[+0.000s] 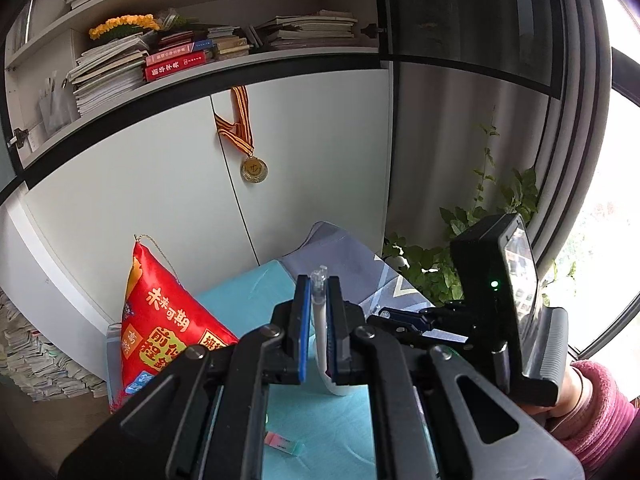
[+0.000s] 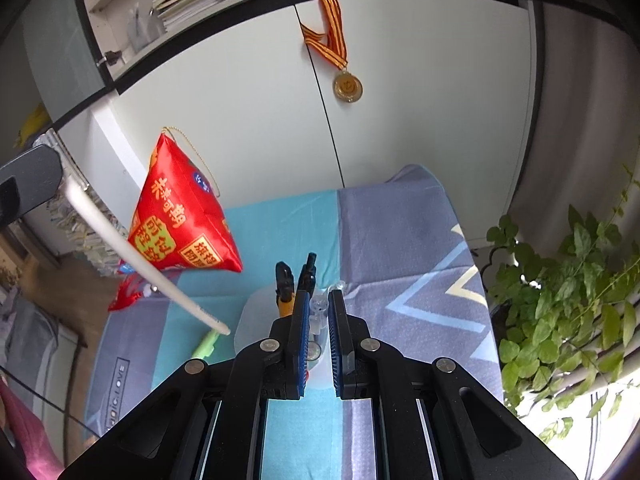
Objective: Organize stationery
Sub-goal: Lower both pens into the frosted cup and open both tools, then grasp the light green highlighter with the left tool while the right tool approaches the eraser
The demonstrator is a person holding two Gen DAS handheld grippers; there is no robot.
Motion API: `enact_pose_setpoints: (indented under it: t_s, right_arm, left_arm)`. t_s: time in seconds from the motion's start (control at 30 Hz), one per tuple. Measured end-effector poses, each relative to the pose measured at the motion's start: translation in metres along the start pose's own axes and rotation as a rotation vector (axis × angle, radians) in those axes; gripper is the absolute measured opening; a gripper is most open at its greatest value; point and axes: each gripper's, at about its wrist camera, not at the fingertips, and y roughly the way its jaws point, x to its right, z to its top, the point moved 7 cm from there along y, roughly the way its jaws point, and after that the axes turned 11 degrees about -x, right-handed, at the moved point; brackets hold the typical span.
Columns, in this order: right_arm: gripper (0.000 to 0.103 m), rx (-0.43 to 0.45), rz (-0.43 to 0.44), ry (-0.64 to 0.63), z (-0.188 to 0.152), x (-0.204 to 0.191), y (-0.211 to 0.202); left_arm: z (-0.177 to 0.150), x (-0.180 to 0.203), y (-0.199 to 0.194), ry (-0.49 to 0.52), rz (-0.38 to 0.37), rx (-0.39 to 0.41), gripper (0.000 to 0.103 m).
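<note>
Gripping a white pen (image 1: 319, 320) between its blue pads, the left gripper (image 1: 318, 308) points up toward twelve o'clock, clear cap topmost, above the teal-and-grey cloth (image 1: 248, 300) whose far edge meets the white cabinet (image 1: 160, 184). The right gripper (image 2: 319, 332) hovers slightly parted around a clear container (image 2: 256, 320) holding scissors (image 2: 286, 284). A green pen (image 2: 204, 346) lies at nine o'clock; red cushion (image 2: 180, 220) lettering is unreadable here.

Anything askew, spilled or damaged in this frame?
Nothing is spilled or broken. The left gripper holds a white pen in the air. The right gripper has its jaws around the rim of a translucent holder. A green item and a pink-green eraser lie loose on the cloth.
</note>
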Motion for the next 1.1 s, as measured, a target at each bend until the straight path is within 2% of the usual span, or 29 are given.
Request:
enact_pose_setpoints:
  t_s: [0.07,0.13,0.2,0.23,0.27,0.53,0.73,0.9,1.1]
  right_arm:
    - [0.01,0.007,0.028,0.014,0.0,0.002,-0.003]
    - [0.017,0.016,0.045,0.031,-0.002,0.003,-0.009]
    - [0.035,0.043,0.068,0.054,-0.004,0.006,-0.02]
    - [0.041,0.061,0.082,0.069,-0.005,0.007,-0.027]
    - [0.042,0.084,0.099,0.083,-0.007,0.008,-0.035]
    - [0.049,0.185,0.136,0.13,-0.026,0.019,-0.075]
    - [0.049,0.174,0.115,0.123,-0.038,0.022,-0.077]
    - [0.049,0.158,0.132,0.122,-0.046,0.023,-0.075]
    - [0.049,0.151,0.132,0.13,-0.05,0.023,-0.075]
  left_arm:
    - [0.0,0.001,0.004,-0.001,-0.004,-0.007,0.005]
    - [0.0,0.002,0.009,-0.004,-0.008,-0.014,0.005]
    - [0.001,0.002,0.014,-0.005,-0.014,-0.022,0.006]
    - [0.0,0.003,0.017,-0.006,-0.015,-0.026,0.006]
    - [0.0,0.003,0.019,-0.005,-0.017,-0.03,0.006]
    - [-0.015,0.009,0.053,0.001,-0.025,-0.111,0.006]
    - [-0.03,0.008,0.075,-0.022,-0.034,-0.168,0.006]
    - [-0.038,0.009,0.089,-0.026,-0.036,-0.211,0.006]
    - [-0.048,0.009,0.093,-0.031,-0.047,-0.235,0.009]
